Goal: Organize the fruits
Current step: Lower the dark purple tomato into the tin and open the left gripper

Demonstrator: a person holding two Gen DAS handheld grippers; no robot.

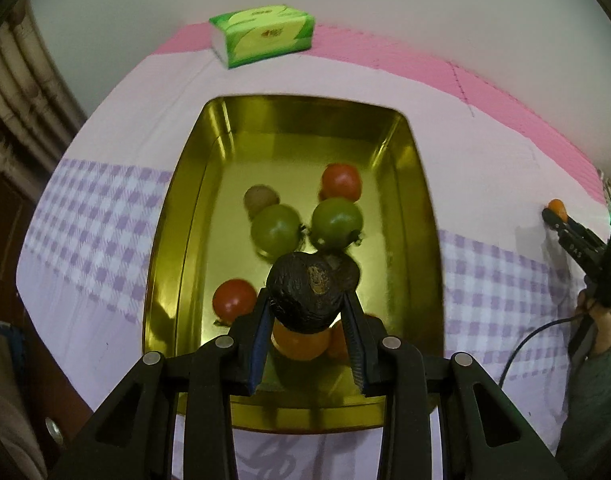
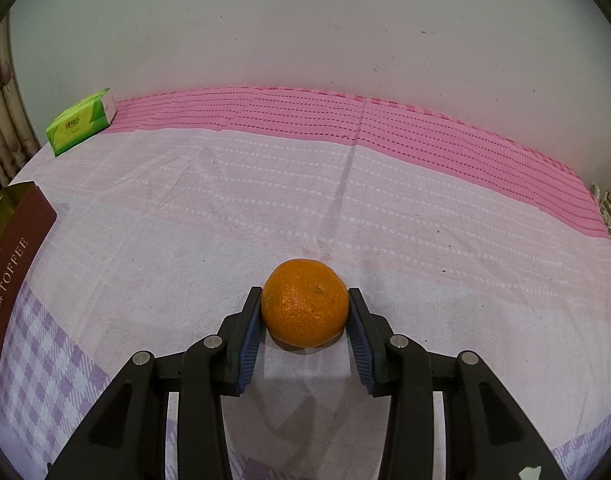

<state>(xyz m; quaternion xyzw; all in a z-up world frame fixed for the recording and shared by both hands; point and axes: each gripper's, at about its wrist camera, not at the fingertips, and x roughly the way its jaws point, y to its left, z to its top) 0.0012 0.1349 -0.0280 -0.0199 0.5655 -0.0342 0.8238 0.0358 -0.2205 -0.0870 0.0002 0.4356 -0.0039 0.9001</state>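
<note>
My left gripper (image 1: 305, 304) is shut on a dark wrinkled fruit (image 1: 305, 292) and holds it above the gold tin tray (image 1: 177, 216). In the tray lie two green fruits (image 1: 275, 229), two red ones (image 1: 341, 182), a brown one (image 1: 260, 198) and orange ones (image 1: 301, 342) under the fingers. My right gripper (image 2: 305, 308) has its pads against both sides of an orange tangerine (image 2: 305, 302) that rests on the cloth. In the left wrist view the right gripper (image 1: 555, 212) shows at the far right with the tangerine (image 1: 557, 207).
A green tissue pack (image 1: 263, 36) lies at the back by the wall; it also shows in the right wrist view (image 2: 81, 126). The tray's brown "TOFFEE" side (image 2: 13, 276) is at the left. A pink and purple-checked cloth (image 2: 345, 208) covers the table.
</note>
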